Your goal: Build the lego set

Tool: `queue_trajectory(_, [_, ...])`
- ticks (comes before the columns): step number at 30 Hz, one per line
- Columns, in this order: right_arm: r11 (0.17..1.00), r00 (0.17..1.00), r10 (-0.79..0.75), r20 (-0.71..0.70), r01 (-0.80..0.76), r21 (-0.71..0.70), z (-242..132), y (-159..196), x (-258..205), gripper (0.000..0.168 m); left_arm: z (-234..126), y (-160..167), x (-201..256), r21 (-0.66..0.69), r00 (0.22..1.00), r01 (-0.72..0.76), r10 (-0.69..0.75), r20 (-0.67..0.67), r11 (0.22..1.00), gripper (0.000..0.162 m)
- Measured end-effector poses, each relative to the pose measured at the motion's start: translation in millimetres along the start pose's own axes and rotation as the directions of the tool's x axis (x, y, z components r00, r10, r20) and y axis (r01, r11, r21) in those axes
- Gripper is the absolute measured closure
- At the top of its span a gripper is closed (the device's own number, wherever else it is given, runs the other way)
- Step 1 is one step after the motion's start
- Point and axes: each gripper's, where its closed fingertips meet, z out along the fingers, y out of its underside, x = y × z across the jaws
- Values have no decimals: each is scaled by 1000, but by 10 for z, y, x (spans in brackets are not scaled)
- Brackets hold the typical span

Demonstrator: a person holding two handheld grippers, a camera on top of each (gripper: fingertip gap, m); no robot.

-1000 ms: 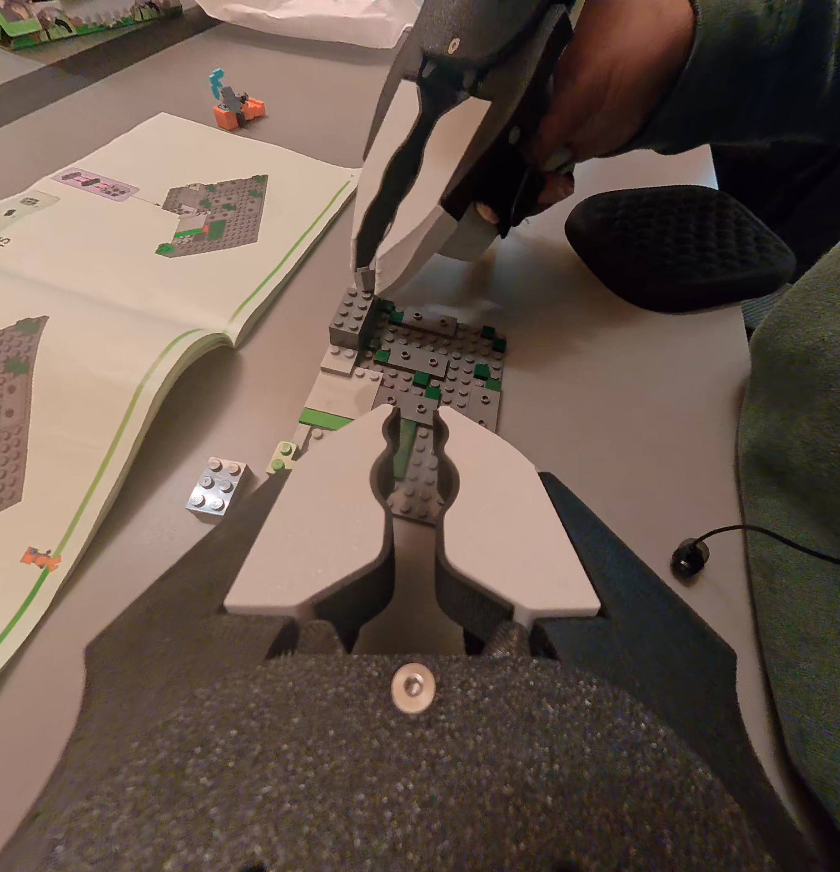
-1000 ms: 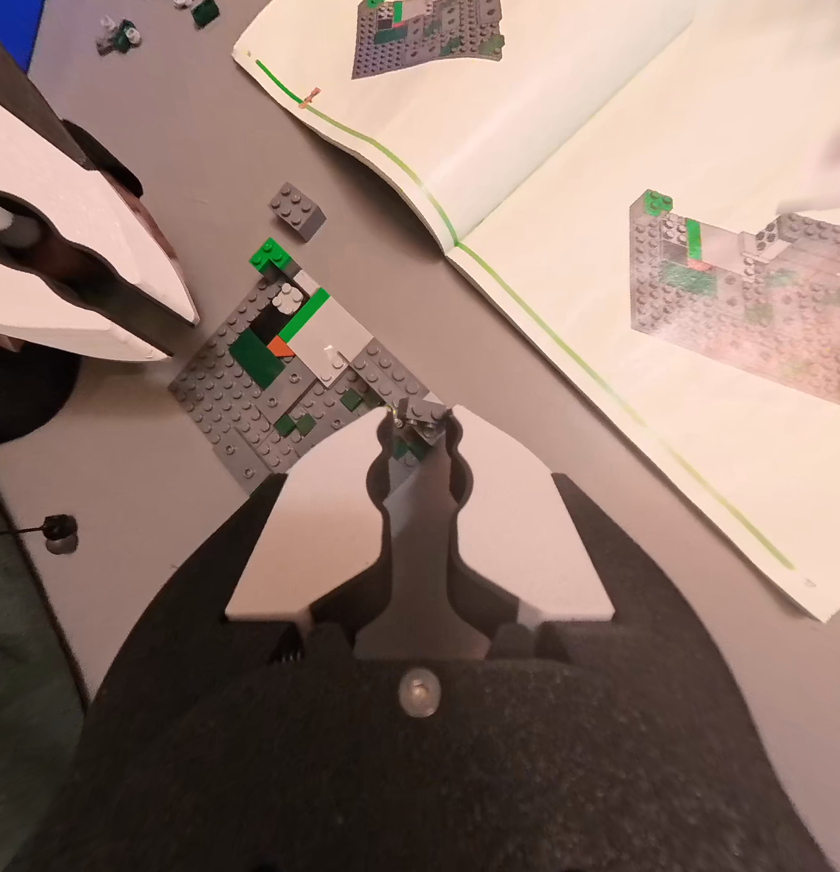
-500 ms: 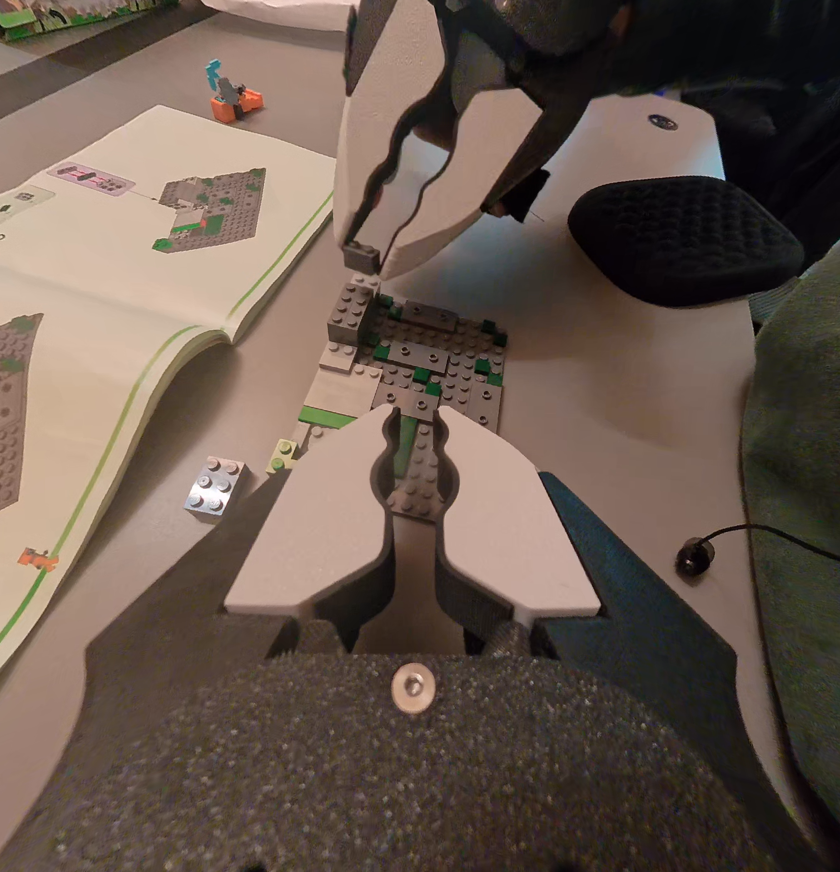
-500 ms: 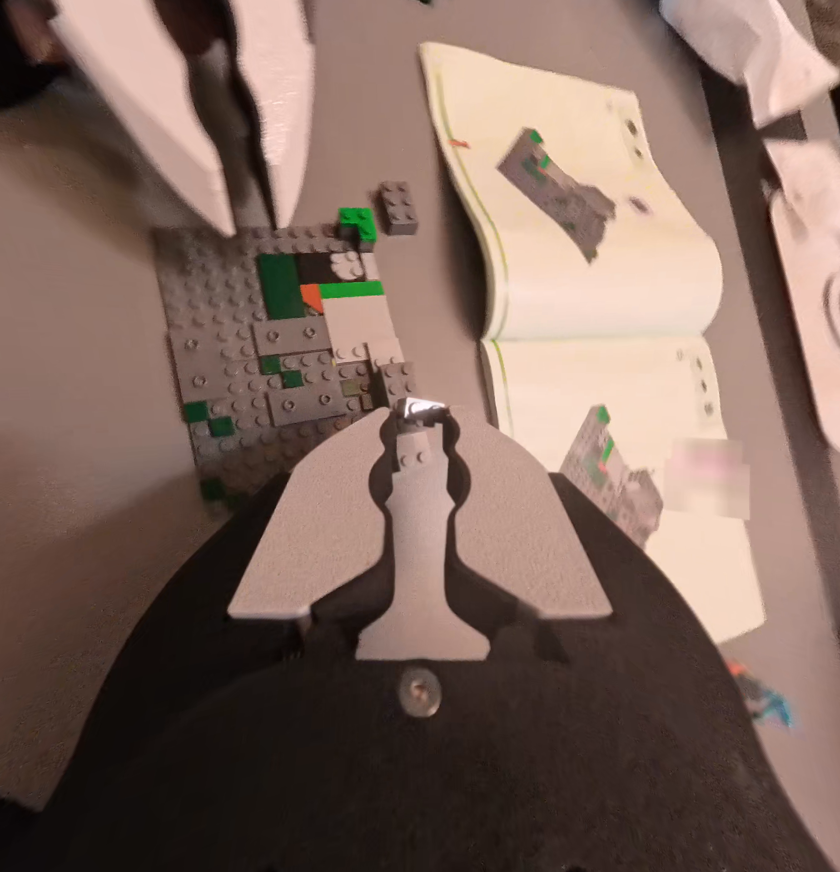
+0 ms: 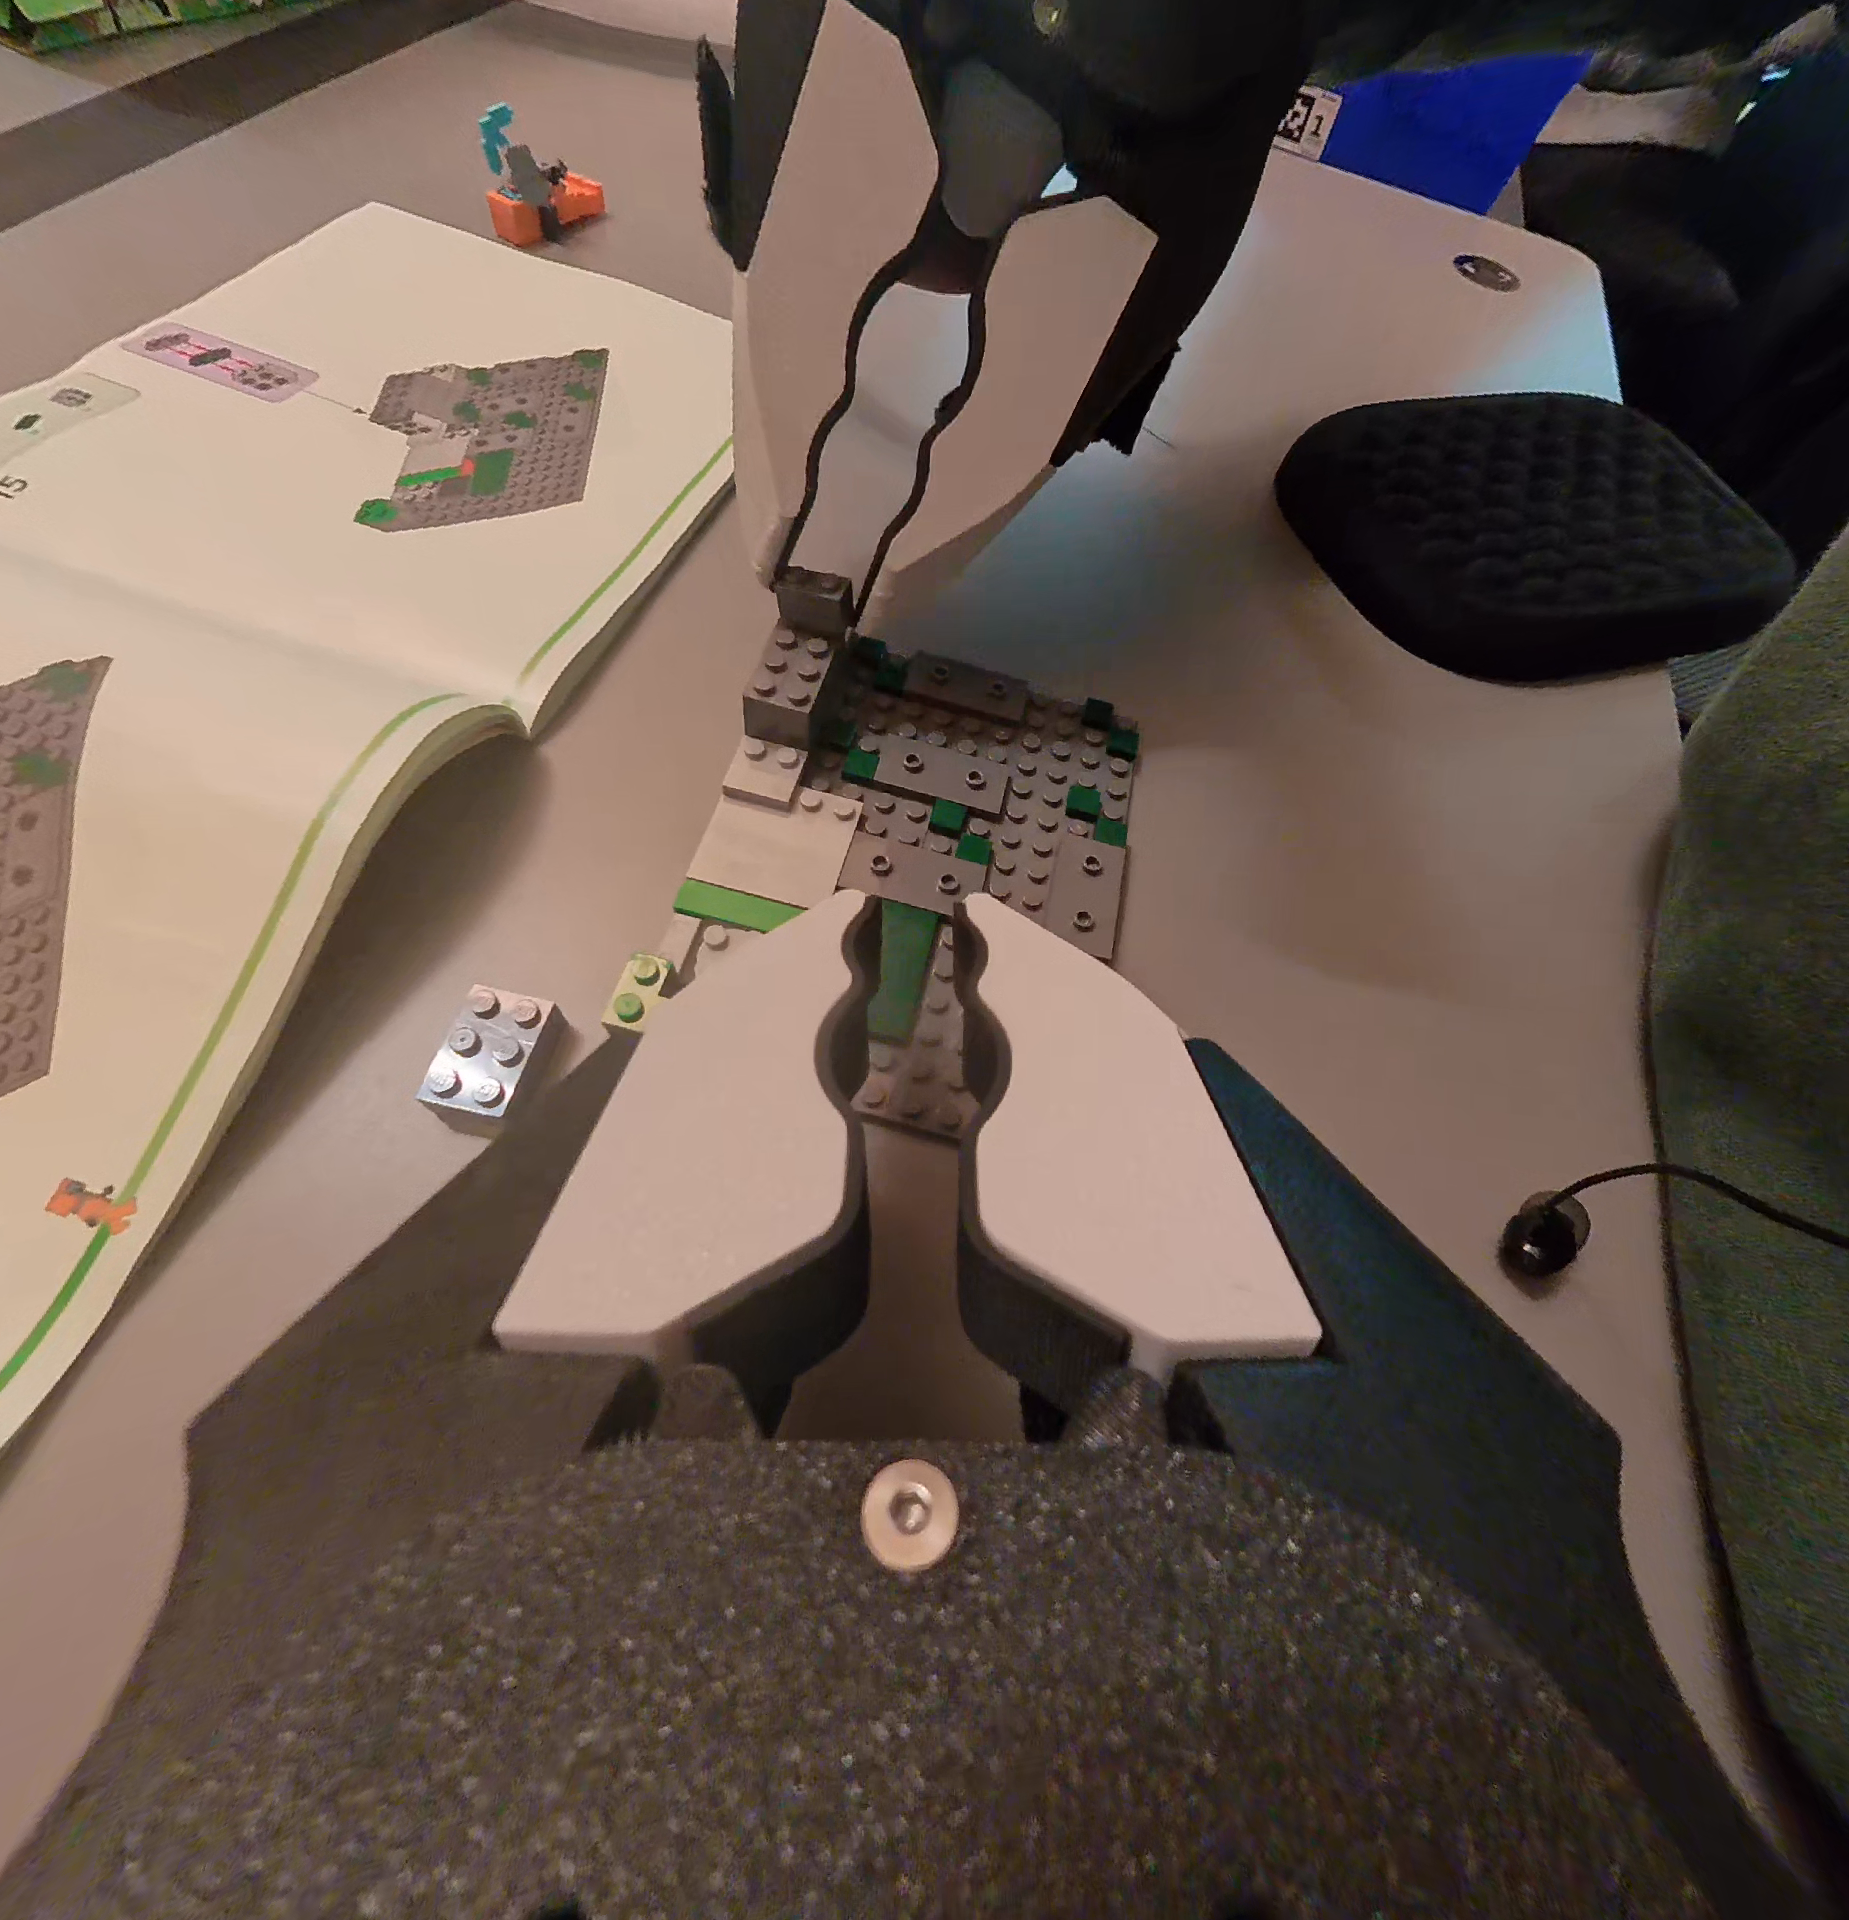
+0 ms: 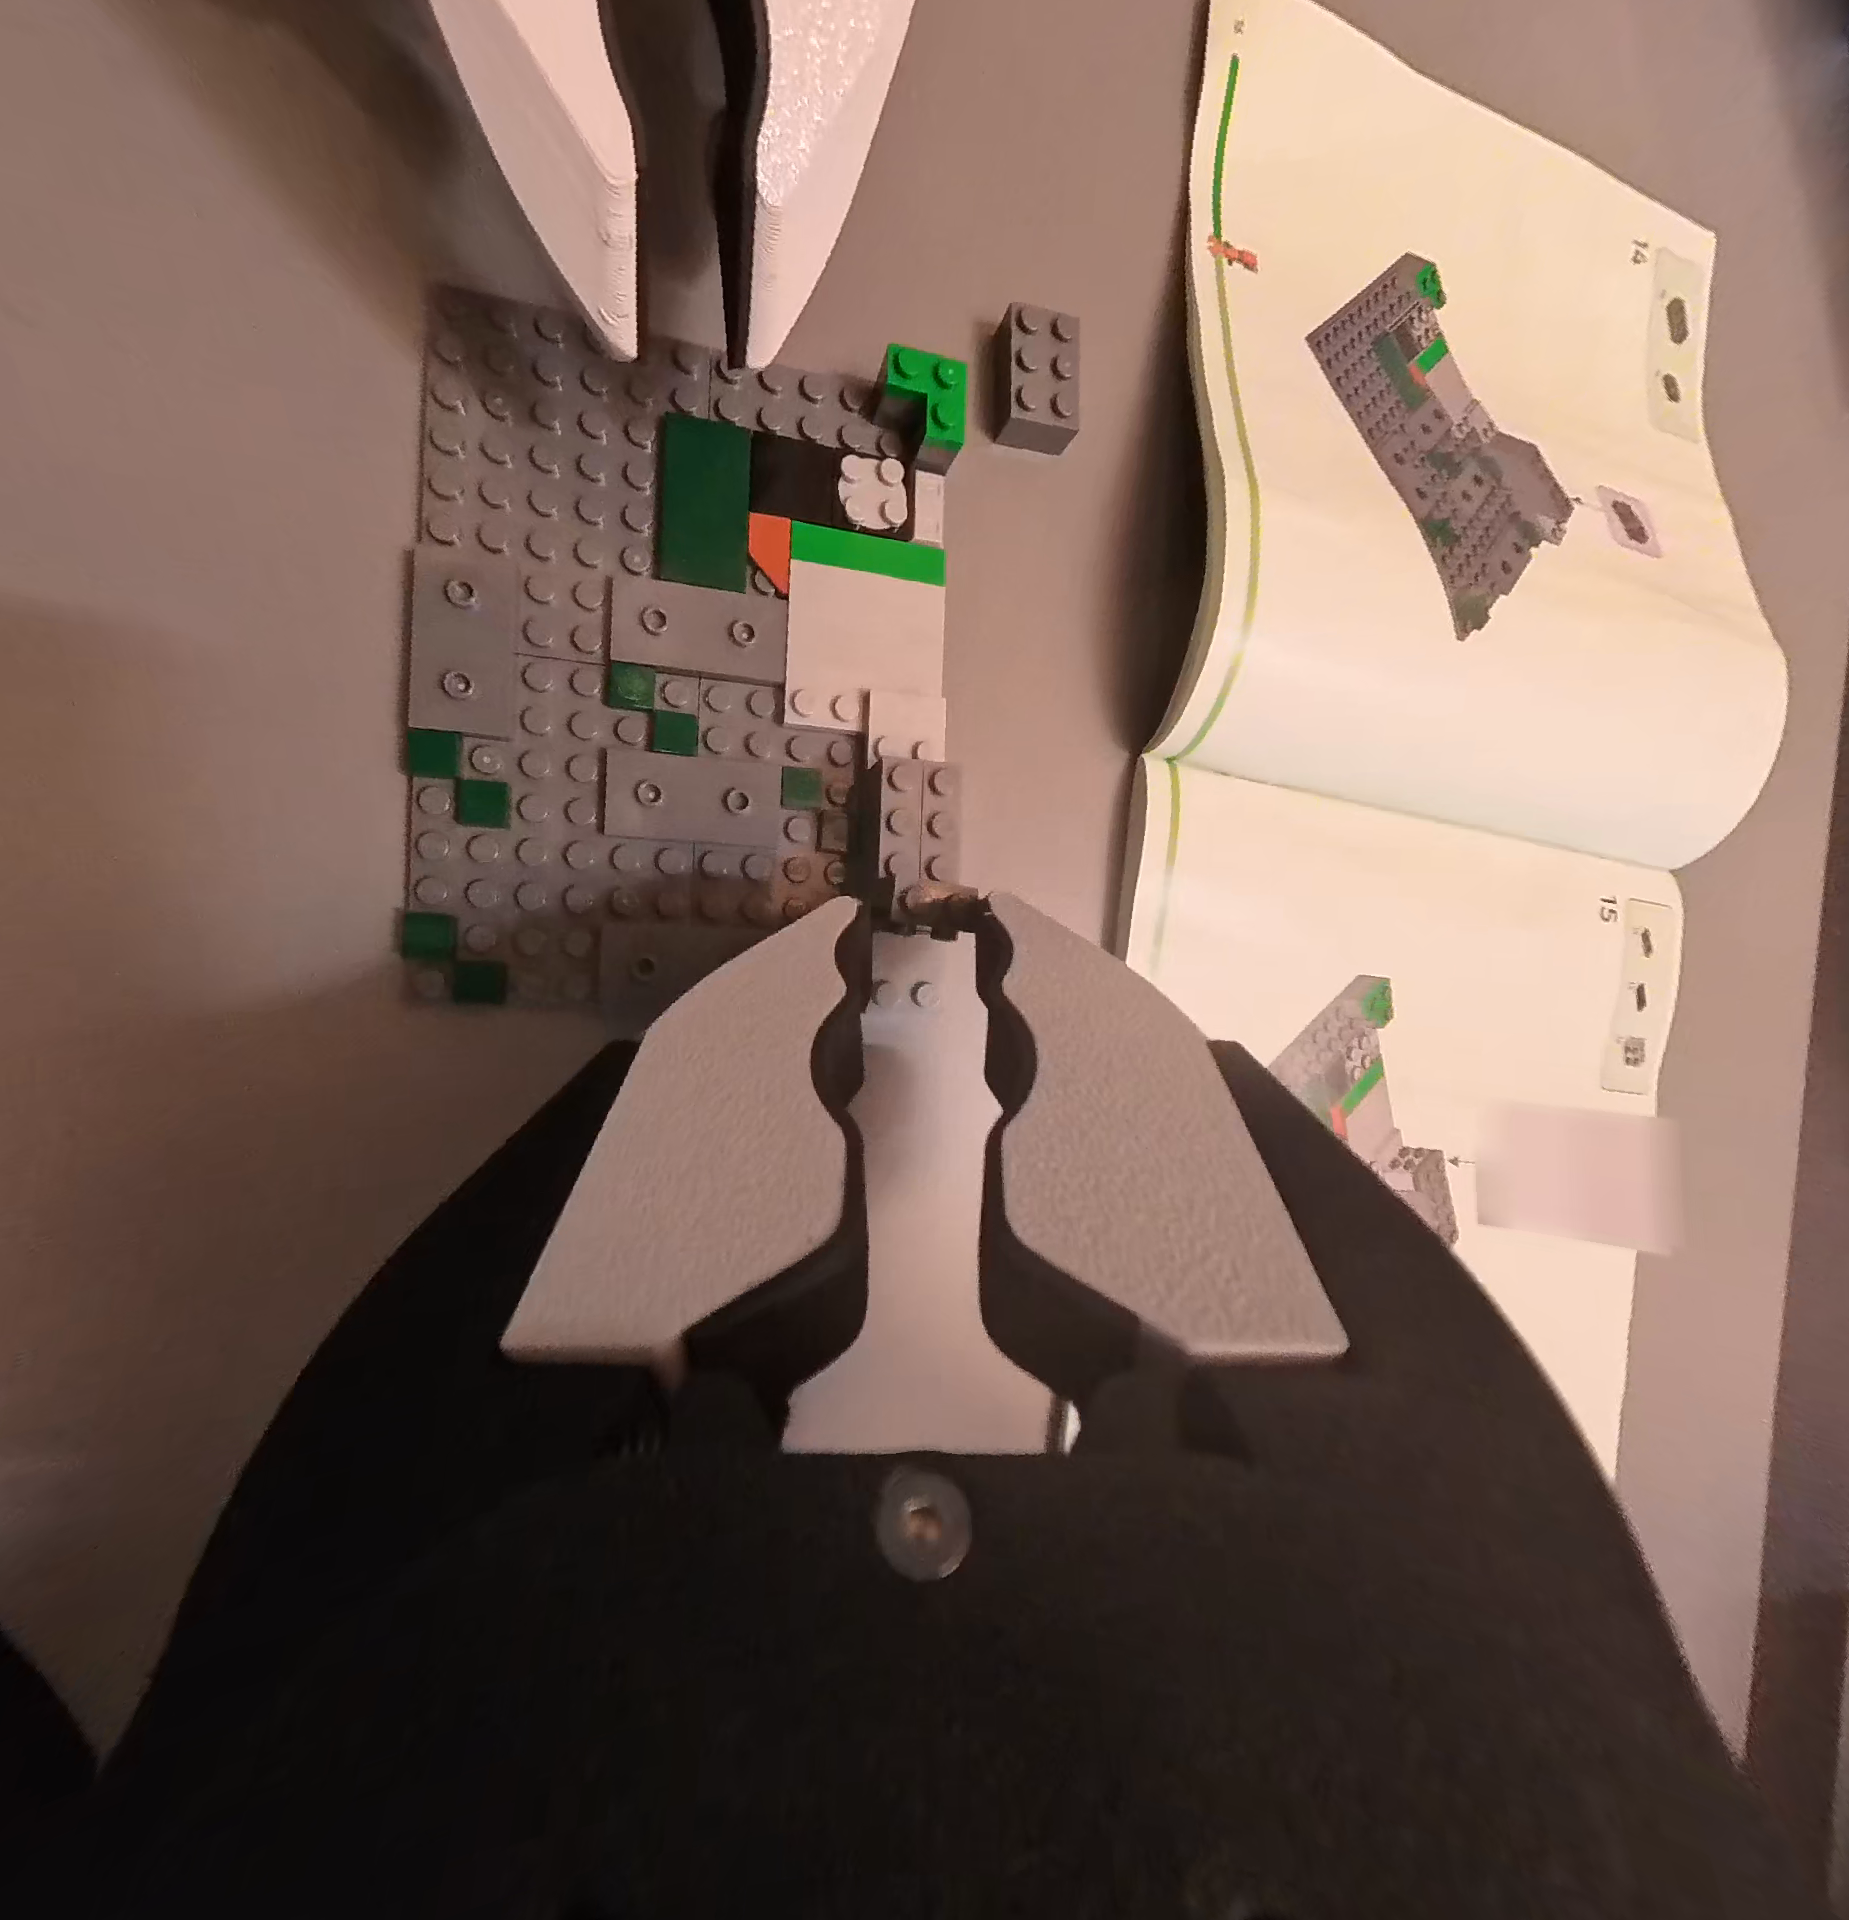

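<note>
A grey baseplate [image 5: 1045, 790] with green and grey tiles lies on the table; it also shows in the right wrist view [image 6: 525, 468]. A raised grey brick [image 5: 790, 681] stands at its far left corner. My right gripper [image 5: 821, 592] points down and is shut on a small dark grey brick [image 5: 814, 601], right at the far end of the raised brick; I cannot tell if they touch. In its own view the right gripper [image 6: 920, 909] holds that brick [image 6: 935, 906]. My left gripper [image 5: 912, 906] is shut and empty over the plate's near edge, and shows again in the right wrist view [image 6: 691, 348].
An open instruction booklet [image 5: 276, 520] lies left of the plate. A loose grey brick [image 5: 492, 1047] and a light green piece [image 5: 639, 992] sit by the plate's near left corner. A small orange figure [image 5: 541, 197] is far back. A black padded armrest [image 5: 1522, 530] and a cable end [image 5: 1543, 1236] are at the right. My right fingertips sit around 9 centimeters from my left ones.
My right gripper has swung round to point straight down and has brought the small brick down to the raised grey brick. My left gripper and the plate have stayed put.
</note>
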Motion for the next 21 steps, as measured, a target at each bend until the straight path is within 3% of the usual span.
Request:
queue_trajectory(12, [997,997,-77,-10,77,-7,19,30,-14,146,8,15,-6,-8,1000,2,-2,2,1000,150])
queue_trajectory(21, [1000,1000,-23,13,23,16,-3,14,-3,143,15,25,-9,-13,1000,5,-5,0,1000,150])
